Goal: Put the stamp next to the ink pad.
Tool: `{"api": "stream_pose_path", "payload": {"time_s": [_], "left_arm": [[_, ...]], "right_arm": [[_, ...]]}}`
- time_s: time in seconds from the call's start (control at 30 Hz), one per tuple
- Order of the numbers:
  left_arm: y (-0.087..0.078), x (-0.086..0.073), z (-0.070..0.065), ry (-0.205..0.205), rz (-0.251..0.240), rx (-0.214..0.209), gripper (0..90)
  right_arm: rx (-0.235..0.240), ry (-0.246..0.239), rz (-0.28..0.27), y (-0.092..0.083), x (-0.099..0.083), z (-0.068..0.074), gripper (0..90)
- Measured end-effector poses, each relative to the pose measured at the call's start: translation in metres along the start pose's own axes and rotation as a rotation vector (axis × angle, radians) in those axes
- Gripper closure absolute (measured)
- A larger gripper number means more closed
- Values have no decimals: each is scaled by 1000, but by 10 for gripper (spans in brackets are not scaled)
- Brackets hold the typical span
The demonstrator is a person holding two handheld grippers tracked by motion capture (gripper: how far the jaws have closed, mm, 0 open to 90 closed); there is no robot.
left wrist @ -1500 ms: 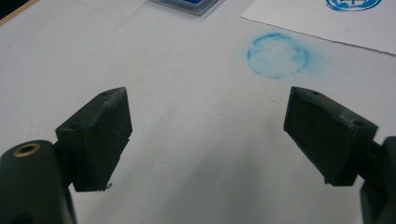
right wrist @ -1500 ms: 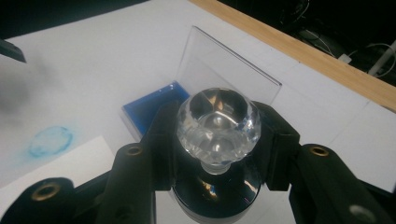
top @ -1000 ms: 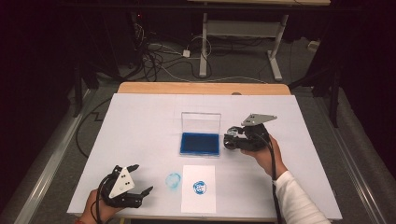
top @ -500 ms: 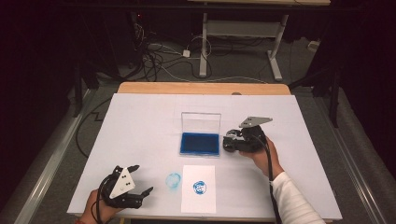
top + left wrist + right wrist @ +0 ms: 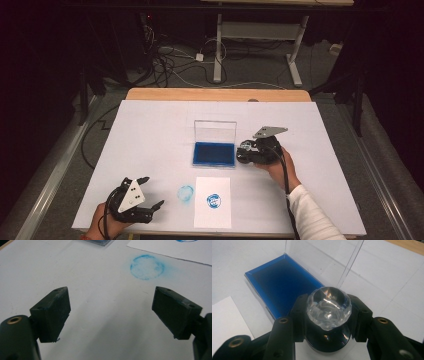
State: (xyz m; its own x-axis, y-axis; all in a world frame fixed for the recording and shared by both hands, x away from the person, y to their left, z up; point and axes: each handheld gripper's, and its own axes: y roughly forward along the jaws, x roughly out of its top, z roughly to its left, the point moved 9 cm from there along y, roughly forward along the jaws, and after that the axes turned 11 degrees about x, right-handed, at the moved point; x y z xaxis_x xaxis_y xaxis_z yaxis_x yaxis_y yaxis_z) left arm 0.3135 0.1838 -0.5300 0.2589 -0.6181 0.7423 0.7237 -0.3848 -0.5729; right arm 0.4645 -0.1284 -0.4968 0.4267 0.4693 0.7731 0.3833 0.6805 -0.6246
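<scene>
My right gripper (image 5: 245, 152) (image 5: 328, 315) is shut on a stamp (image 5: 328, 307) (image 5: 244, 147) with a clear faceted knob and a black base. It holds the stamp just right of the blue ink pad (image 5: 214, 154) (image 5: 283, 280), whose clear lid (image 5: 215, 131) (image 5: 322, 257) stands open. Near the front edge lies a white sheet (image 5: 212, 201) bearing a blue round stamp mark (image 5: 214, 200). A fainter blue ring (image 5: 185, 194) (image 5: 147, 267) marks the table to its left. My left gripper (image 5: 151, 192) (image 5: 111, 312) rests open at the front left, nothing between its pads.
The white table top (image 5: 150, 135) has a wooden strip (image 5: 215, 94) along its far edge. Beyond it, cables (image 5: 175, 60) lie on the floor beside a desk frame (image 5: 260, 35). A corner of the white sheet (image 5: 227, 317) lies near the pad's front.
My right gripper has shifted a little with the stamp beside the ink pad. The left gripper has stayed where it was.
</scene>
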Motion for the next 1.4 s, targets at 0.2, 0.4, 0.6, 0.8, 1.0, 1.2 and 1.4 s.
{"api": "stream_pose_path", "payload": {"time_s": [0.2, 0.4, 0.6, 0.8, 1.0, 1.2, 1.4], "left_arm": [[0, 0, 0, 3, 3, 2, 143], [0, -1, 0, 6, 5, 3, 144], [0, -1, 0, 6, 4, 2, 143], [0, -1, 0, 6, 6, 3, 144], [0, -1, 0, 5, 7, 3, 143], [0, -1, 0, 6, 6, 2, 143], [0, -1, -1, 14, 9, -2, 144]], "right_arm": [[3, 8, 9, 4, -3, -1, 561], [7, 17, -4, 4, -5, -2, 561], [12, 26, -12, 3, -7, -2, 558], [7, 25, -6, 4, -8, -2, 547], [-8, 12, -14, 1, -5, -3, 469], [-42, -2, -25, -4, -2, -6, 352], [-74, -24, -63, -12, 8, -2, 236]]}}
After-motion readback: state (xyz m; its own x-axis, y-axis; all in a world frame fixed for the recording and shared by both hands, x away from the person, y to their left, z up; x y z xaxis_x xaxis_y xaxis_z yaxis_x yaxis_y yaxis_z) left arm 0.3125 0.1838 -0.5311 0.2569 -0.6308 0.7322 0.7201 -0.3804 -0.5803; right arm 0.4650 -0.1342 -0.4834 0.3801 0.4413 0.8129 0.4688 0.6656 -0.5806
